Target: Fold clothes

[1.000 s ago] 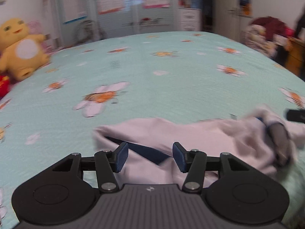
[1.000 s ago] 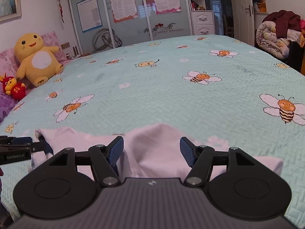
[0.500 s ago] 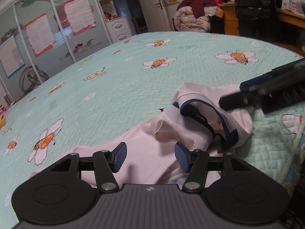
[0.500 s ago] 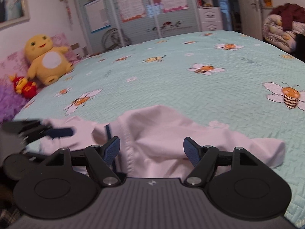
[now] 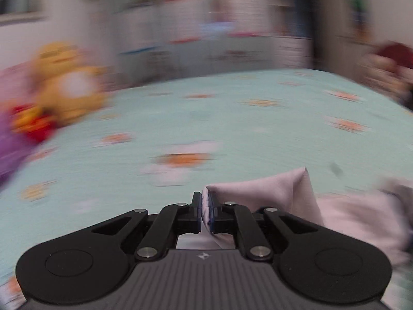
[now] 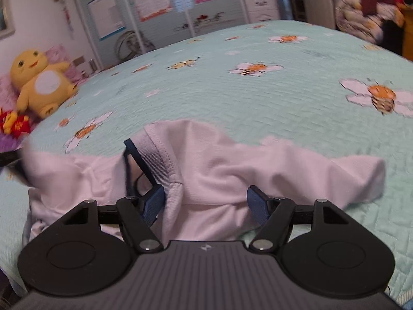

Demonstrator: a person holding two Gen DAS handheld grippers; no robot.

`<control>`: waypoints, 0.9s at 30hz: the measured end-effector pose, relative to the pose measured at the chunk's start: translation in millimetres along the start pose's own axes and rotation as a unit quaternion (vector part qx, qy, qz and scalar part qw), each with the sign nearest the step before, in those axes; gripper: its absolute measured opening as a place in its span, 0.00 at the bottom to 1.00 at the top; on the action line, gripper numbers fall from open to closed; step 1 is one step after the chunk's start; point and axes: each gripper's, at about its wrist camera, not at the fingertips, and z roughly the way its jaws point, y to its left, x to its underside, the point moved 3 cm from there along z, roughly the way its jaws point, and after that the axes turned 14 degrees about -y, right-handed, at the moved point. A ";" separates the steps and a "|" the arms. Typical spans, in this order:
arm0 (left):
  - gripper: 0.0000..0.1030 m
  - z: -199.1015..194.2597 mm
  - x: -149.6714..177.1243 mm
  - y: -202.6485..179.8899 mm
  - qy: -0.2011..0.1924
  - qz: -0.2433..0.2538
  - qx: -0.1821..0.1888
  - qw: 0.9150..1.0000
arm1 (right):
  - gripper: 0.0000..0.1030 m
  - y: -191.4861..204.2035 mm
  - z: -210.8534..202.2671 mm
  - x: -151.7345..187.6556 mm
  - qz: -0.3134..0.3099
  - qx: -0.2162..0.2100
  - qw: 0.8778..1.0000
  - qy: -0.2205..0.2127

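Ahead of me a bed (image 6: 258, 98) in a mint quilt with bee prints fills the frame's middle. A yellow plush toy (image 6: 38, 82) sits at the left edge. Wardrobe doors (image 6: 155, 7) with posters span the top, a white drawer chest (image 6: 262, 6) beside them, piled bedding (image 6: 364, 18) upper right.

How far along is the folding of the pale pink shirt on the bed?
Nothing looks folded: the pale pink shirt lies rumpled on the bedspread. In hand: the left tongs are closing on a fabric corner, while the right tongs stand open over the shoulder. Left: flattening it out and every fold.
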 end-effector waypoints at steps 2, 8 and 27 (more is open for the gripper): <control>0.09 10.7 8.8 44.8 0.039 -0.020 -0.083 0.996 | 0.69 -6.9 -0.3 1.9 0.009 0.010 1.000 0.001; 0.35 11.2 44.7 106.9 0.124 -0.081 -0.156 0.977 | 0.69 -10.5 -0.8 9.2 0.014 0.025 1.000 0.013; 0.68 -108.2 88.1 -196.4 -0.102 0.359 0.321 0.870 | 0.69 -13.1 -13.7 3.7 0.025 0.004 1.000 -0.013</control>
